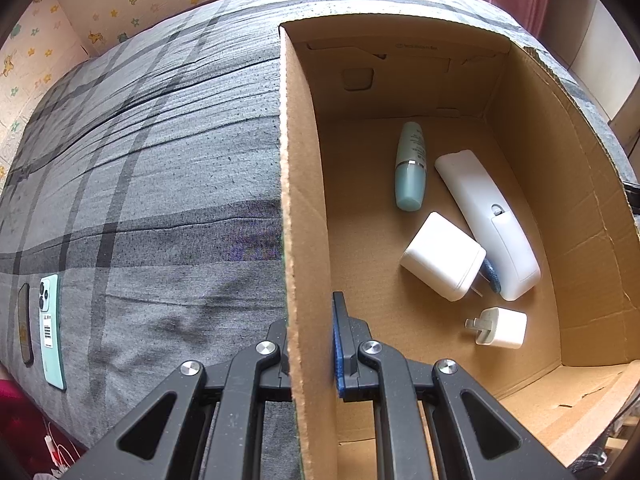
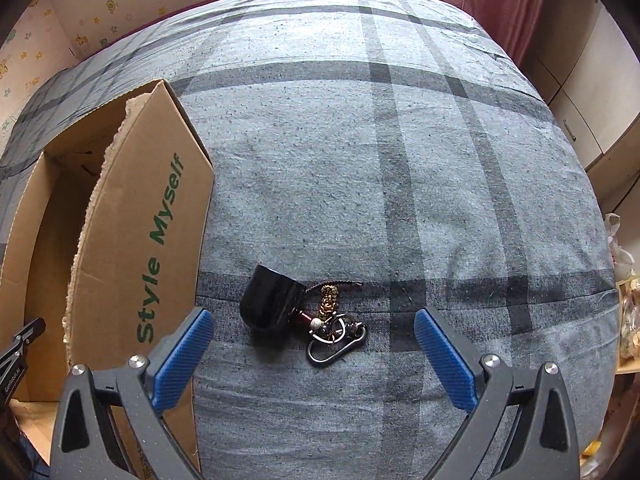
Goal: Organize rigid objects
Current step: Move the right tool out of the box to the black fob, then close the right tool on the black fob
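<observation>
In the left wrist view my left gripper (image 1: pixel 310 344) is shut on the left wall of an open cardboard box (image 1: pixel 298 200), one finger outside and the blue-padded one inside. On the box floor lie a teal bottle (image 1: pixel 410 166), a white remote (image 1: pixel 486 220), a white charger block (image 1: pixel 442 256) and a small white plug (image 1: pixel 502 327). In the right wrist view my right gripper (image 2: pixel 314 314) hangs open just above a black key fob (image 2: pixel 270 304) joined to a keyring with a carabiner (image 2: pixel 336 336). The bunch lies on the bed between the blue pads (image 2: pixel 184 356), touching neither.
A grey plaid bedsheet (image 2: pixel 360 160) covers the bed. The box's printed side (image 2: pixel 132 240) stands just left of the right gripper. A mint-green phone (image 1: pixel 52 330) and a dark phone (image 1: pixel 25 322) lie on the sheet far left of the box. A wall and a red curtain (image 2: pixel 496 0) lie beyond.
</observation>
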`<control>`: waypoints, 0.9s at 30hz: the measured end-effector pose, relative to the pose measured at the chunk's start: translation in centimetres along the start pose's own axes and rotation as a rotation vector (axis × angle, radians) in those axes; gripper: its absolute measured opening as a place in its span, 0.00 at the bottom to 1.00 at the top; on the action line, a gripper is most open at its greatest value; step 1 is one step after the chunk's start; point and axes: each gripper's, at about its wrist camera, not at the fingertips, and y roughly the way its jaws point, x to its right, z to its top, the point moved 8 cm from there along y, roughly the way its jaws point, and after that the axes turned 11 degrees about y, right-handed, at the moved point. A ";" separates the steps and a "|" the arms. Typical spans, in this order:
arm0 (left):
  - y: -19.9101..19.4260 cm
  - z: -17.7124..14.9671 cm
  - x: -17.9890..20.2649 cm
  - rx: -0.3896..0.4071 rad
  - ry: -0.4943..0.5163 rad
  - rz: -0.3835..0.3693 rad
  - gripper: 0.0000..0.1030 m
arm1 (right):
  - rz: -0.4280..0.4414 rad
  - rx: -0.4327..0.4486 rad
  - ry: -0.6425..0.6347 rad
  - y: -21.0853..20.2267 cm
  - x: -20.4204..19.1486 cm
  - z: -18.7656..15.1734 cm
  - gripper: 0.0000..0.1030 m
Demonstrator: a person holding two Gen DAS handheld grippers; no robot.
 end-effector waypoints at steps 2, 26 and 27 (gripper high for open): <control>0.0 0.0 0.0 -0.001 0.000 0.000 0.12 | 0.004 -0.009 -0.004 0.6 -0.2 0.2 0.98; 0.1 0.1 -0.1 -0.001 0.000 -0.005 0.12 | 0.020 -0.094 -0.021 4.4 -2.6 0.2 0.42; 0.1 0.1 -0.1 -0.001 0.000 -0.006 0.12 | 0.019 -0.090 -0.023 4.2 -2.7 0.2 0.42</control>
